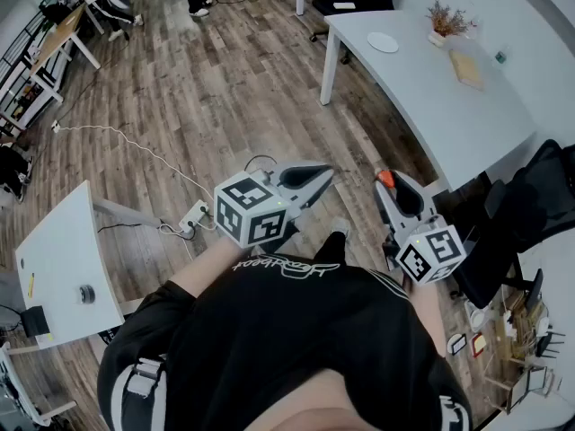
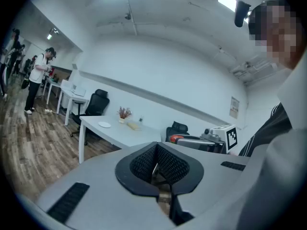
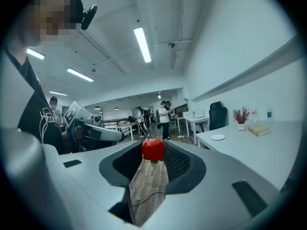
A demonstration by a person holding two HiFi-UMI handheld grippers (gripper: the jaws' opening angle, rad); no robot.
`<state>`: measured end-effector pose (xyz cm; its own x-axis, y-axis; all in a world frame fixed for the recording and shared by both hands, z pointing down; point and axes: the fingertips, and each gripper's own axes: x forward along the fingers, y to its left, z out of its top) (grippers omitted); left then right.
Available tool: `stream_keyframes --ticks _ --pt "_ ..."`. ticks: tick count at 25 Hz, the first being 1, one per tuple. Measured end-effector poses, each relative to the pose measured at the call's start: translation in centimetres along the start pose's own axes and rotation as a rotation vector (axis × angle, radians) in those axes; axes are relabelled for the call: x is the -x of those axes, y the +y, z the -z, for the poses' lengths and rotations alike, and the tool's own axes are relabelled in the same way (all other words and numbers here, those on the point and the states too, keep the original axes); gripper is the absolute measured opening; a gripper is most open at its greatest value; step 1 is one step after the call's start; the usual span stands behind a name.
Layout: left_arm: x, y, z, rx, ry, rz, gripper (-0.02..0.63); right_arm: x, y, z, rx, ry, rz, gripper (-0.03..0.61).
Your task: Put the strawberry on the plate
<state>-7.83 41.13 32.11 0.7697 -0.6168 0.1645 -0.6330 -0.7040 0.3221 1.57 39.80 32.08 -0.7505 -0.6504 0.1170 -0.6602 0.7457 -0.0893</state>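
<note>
Black shirt [image 1: 296,330] of mine fills the bottom of the head view. Just above it, right of centre, my right tongs [image 1: 389,183] grip the strawberry [image 3: 153,149] at their tips, over the wooden floor [image 1: 207,88]. My left tongs [image 2: 155,155] look clenched on nothing, though the pads are dim. Upper right, the plate [image 1: 383,42] sits on the white table [image 1: 449,115], well apart from the berry.

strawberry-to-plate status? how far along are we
Done: the strawberry is picked up, pinched at the tip of the right gripper.
In hand: it is held over the wood floor, short of the white table.
Left: reach the plate, which sits empty on that table, and set the strawberry on it.
The left gripper is shut with nothing in it.
</note>
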Motion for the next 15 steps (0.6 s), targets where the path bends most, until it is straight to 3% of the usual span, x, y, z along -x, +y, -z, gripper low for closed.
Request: stream_keyframes --ticks 15 --pt "-1.3 1.0 -0.3 0.008 -0.02 0.014 0.008 -0.4 -1.2 -0.4 0.009 -0.023 0.026 0.133"
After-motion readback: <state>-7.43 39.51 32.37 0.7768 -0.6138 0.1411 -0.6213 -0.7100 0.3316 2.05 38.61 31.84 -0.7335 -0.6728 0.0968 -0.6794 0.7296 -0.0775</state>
